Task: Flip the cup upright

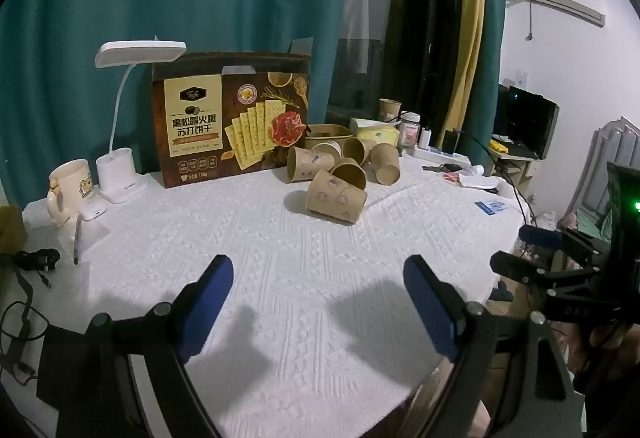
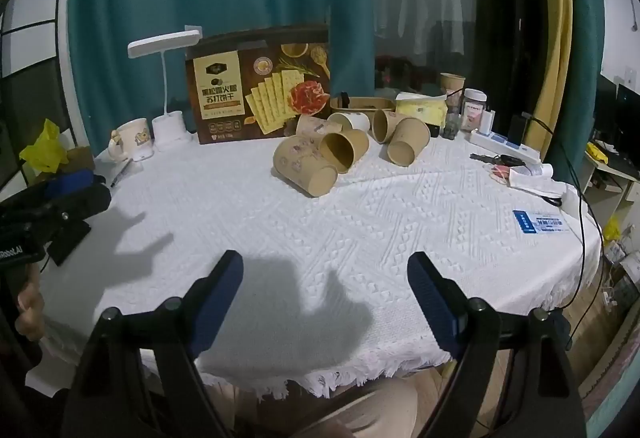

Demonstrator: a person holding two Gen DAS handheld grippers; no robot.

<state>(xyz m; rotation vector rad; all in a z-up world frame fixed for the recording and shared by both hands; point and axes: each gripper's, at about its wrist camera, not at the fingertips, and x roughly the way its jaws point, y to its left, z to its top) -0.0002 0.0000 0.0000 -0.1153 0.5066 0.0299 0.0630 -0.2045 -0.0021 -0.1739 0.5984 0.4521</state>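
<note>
I held both the left gripper and right gripper empty, jaws apart. The nearest cup lay sideways against the pile mid-tabletop; I feared a clumsy reach would scatter its neighbours.

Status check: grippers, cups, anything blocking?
Left gripper and right gripper open, empty. Paper cups piled on their sides, untouched. Tablecloth between bare.

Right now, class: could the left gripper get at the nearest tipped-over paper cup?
Probably yes. The left gripper is open, and only bare tablecloth lies between it and the nearest cup.
</note>
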